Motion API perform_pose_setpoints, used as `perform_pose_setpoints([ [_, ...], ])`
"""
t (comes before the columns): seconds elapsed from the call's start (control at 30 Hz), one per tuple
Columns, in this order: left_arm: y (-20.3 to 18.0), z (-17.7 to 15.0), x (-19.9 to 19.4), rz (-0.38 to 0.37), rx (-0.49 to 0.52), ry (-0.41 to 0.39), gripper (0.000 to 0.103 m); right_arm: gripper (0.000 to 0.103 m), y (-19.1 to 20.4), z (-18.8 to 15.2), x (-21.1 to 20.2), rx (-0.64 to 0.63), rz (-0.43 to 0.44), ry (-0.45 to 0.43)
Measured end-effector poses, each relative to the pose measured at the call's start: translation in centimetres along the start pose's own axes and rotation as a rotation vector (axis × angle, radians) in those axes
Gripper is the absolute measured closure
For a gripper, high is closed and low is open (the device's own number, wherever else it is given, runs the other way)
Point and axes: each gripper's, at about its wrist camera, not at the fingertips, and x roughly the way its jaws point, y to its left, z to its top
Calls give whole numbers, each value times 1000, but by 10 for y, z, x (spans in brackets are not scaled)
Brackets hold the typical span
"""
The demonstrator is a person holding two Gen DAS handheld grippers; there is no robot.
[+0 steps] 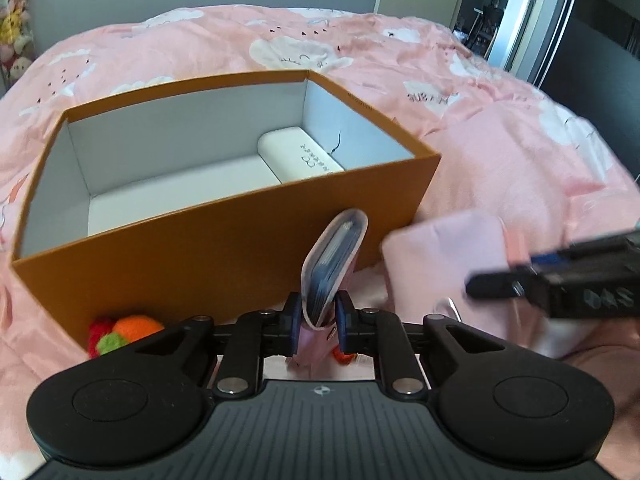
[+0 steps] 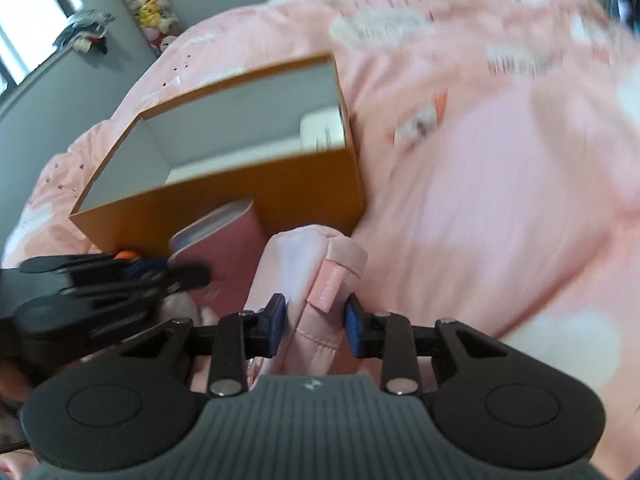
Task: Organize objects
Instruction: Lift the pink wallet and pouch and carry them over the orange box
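At lower centre of the left wrist view, the left gripper (image 1: 317, 320) pinches a pink card holder (image 1: 334, 264) upright, just in front of the orange box (image 1: 224, 236). Inside the box (far right corner) lies a white case (image 1: 298, 154). Lower centre of the right view, the right gripper (image 2: 315, 326) clamps a pink pouch (image 2: 308, 280) above the pink bedspread (image 2: 500, 200).

bed (image 1: 460, 92) | pink quilt; orange box (image 1: 224, 240); knitted toys (image 1: 120, 330) beside box
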Motion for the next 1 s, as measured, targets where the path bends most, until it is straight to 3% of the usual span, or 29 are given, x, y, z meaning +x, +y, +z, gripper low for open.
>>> perform_pose_setpoints([
  [0.17,7,0,-26,-28,-43,54,84,70,16,20,-8,-200,-143,-17],
  [0.3,8,-6,-27,-39,-84,88,85,70,25,21,9,-294,-201,41],
  [0.43,15,-10,-23,10,-113,82,86,68,14,17,21,-140,-25,104],
  [0.6,28,-10,-21,21,-193,65,87,64,-6,13,19,79,215,115],
  [0.8,35,-12,-21,23,-224,65,87,64,-16,13,17,201,376,135],
  [0.9,39,-13,-19,17,-240,69,86,75,-25,6,32,321,473,183],
  [0.93,40,-14,-19,14,-242,72,86,84,-24,1,37,341,486,200],
  [1.0,41,-16,-17,2,-243,81,85,86,-23,-5,43,355,473,209],
])
